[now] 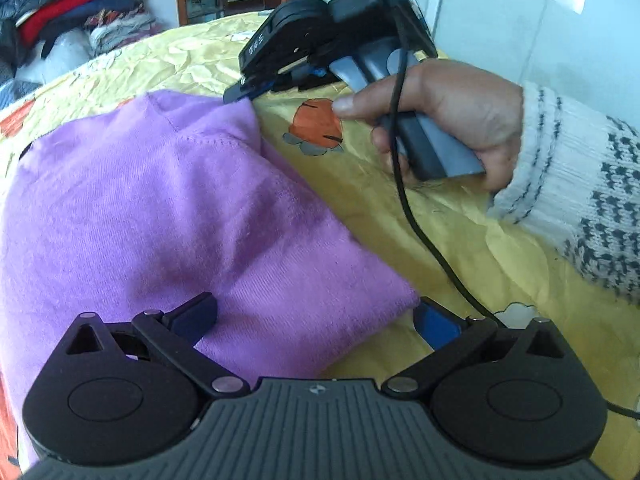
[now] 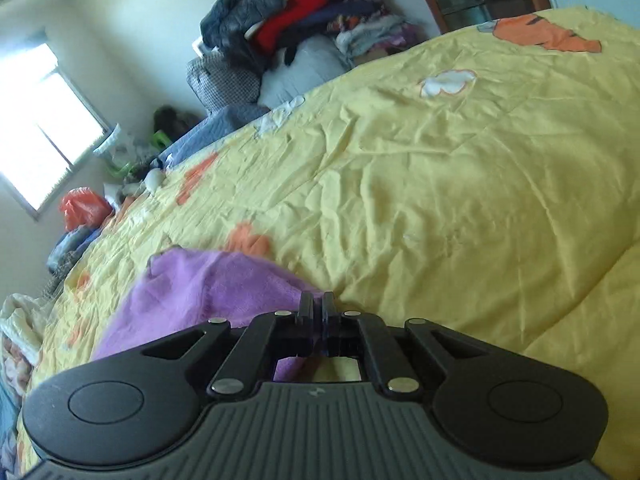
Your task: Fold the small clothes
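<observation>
A small purple garment lies on the yellow bedsheet. My left gripper is open, its fingers spread either side of the garment's near corner, not gripping it. My right gripper shows in the left wrist view at the garment's far corner, held by a hand in a white patterned sleeve. In the right wrist view the right gripper is shut, pinching an edge of the purple garment.
The yellow sheet with orange and white cartoon prints covers the bed. A pile of clothes and pillows stands at the far end by the wall. A black cable runs from the right gripper across the sheet. A window is at left.
</observation>
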A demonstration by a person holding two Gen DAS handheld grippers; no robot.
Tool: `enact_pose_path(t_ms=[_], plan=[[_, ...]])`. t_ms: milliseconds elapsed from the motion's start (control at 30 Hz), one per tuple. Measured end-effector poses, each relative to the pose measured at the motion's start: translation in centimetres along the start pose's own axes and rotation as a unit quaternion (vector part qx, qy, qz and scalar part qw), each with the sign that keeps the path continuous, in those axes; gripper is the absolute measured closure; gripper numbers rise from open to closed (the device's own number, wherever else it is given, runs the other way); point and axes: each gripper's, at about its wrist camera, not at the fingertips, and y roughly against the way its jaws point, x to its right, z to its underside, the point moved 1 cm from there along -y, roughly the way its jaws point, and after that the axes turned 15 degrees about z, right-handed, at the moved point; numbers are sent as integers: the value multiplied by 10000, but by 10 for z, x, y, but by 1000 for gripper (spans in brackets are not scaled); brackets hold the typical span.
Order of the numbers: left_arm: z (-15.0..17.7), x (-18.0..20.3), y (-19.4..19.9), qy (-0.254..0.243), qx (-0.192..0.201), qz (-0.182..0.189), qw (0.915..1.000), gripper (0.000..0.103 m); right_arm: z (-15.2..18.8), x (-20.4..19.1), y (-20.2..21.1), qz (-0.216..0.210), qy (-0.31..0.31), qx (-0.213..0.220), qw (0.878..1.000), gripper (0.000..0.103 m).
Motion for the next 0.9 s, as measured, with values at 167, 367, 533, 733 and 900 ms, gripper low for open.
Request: enact_pose_path(t_ms=[167,367,533,733,900], plan=[[-1,-34,67,852,737,543,9921,0,-1,-33,65,1047,1366,905,9809,45],[8,-103,88,1557,944,197,9831,0,64,-91,94,23,2767,889,9568,49],[21,-101,65,1103,603,-319,9916,0,99,-102,64,240,3368,483,9400,56],[36,-85,72,1030,344,-471,9930,0,86,-69,69,370,2796,256,9590,45],[29,-103,82,1589,470,-359,9855,0,103,-106,112,269,2990,911,9495,45]])
